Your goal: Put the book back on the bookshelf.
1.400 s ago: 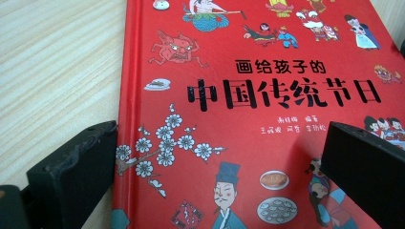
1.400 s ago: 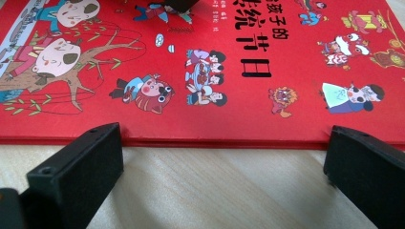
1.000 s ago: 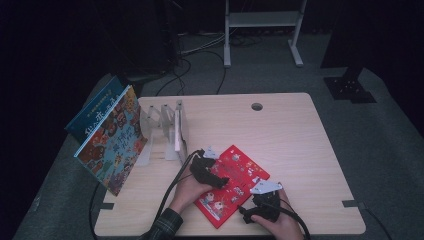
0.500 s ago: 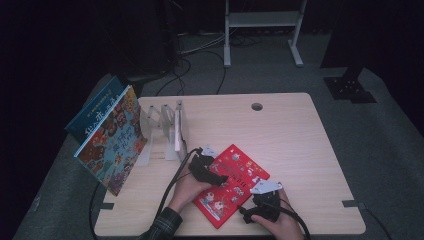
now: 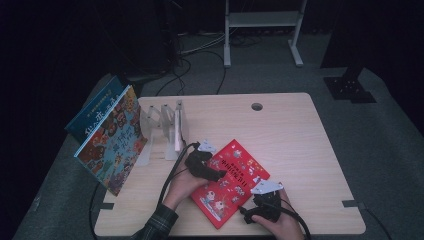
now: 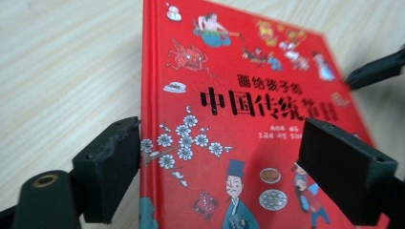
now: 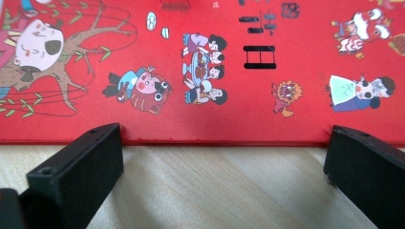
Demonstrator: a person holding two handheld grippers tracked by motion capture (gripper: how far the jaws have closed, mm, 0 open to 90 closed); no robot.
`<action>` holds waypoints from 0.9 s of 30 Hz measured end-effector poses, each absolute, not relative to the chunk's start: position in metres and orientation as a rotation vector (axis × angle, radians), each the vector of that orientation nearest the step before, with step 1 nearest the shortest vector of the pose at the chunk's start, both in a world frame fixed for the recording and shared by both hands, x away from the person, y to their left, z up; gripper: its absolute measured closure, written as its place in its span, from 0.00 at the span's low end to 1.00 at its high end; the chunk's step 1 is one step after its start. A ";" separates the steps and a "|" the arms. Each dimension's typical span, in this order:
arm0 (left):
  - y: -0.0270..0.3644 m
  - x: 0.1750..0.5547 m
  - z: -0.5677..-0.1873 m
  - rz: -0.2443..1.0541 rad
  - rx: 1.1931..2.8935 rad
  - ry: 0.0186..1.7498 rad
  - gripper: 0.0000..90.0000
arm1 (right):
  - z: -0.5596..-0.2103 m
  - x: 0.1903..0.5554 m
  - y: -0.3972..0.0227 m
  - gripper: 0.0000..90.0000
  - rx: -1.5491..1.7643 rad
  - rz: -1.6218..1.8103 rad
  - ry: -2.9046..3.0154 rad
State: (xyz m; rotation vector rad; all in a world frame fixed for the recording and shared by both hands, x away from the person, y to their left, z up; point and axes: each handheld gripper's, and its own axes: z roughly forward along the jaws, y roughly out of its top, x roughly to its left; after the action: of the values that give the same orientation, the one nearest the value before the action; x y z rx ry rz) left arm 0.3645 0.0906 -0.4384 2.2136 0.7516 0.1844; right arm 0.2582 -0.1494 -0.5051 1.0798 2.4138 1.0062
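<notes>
Here the left gripper (image 5: 216, 175) sits over the spine-side edge of the red book (image 5: 231, 181), jaws well apart and recently closing a little; in the left gripper view (image 6: 234, 167) one jaw stands outside the spine over bare table and the other above the cover, with neither pad pressing on the book. The right gripper (image 5: 248, 213) rests on the table (image 5: 300, 140) just short of the book's near long edge, jaws spread wide; the right gripper view (image 7: 224, 191) shows wood grain between them and the red edge just beyond. The book lies flat, set at an angle, near the front of the table. Open tabletop extends to the right and toward the far edge. To the left stands a clear divider rack (image 5: 167, 130), with two picture books (image 5: 107, 137) leaning at the table's left edge. Compared with one second earlier, the left gripper has risen slightly above the cover; the right gripper and the book have not shifted.
</notes>
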 end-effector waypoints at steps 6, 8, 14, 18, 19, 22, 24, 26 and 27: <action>0.090 0.357 -0.415 0.224 2.237 0.708 0.27 | -0.505 0.259 -0.150 0.00 1.075 1.009 2.418; 0.090 0.355 -0.408 0.223 2.238 0.689 0.32 | -0.505 0.259 -0.150 0.00 1.078 1.010 2.420; 0.094 0.349 -0.385 0.175 2.187 0.618 0.48 | -0.505 0.259 -0.151 0.00 1.072 1.014 2.424; 0.093 0.344 -0.374 0.160 2.160 0.565 0.56 | -0.505 0.259 -0.151 0.00 1.071 1.017 2.424; 0.093 0.343 -0.372 0.156 2.151 0.557 0.57 | -0.505 0.259 -0.152 0.00 1.068 1.016 2.425; 0.093 0.340 -0.369 0.158 2.139 0.533 0.62 | -0.505 0.259 -0.152 0.00 1.064 1.018 2.427; 0.093 0.339 -0.368 0.151 2.125 0.512 0.65 | -0.505 0.259 -0.152 0.00 1.061 1.017 2.428; 0.093 0.338 -0.366 0.137 2.108 0.504 0.68 | -0.505 0.259 -0.153 0.00 1.061 1.017 2.429; 0.093 0.338 -0.366 0.139 2.110 0.503 0.68 | -0.505 0.259 -0.153 0.00 1.061 1.017 2.429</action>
State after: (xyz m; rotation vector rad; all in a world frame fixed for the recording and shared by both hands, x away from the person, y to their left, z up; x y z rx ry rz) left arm 0.3380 0.0926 -0.3657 2.1097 0.5032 0.1386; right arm 0.2590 -0.1526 -0.5051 1.0610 2.4289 1.0170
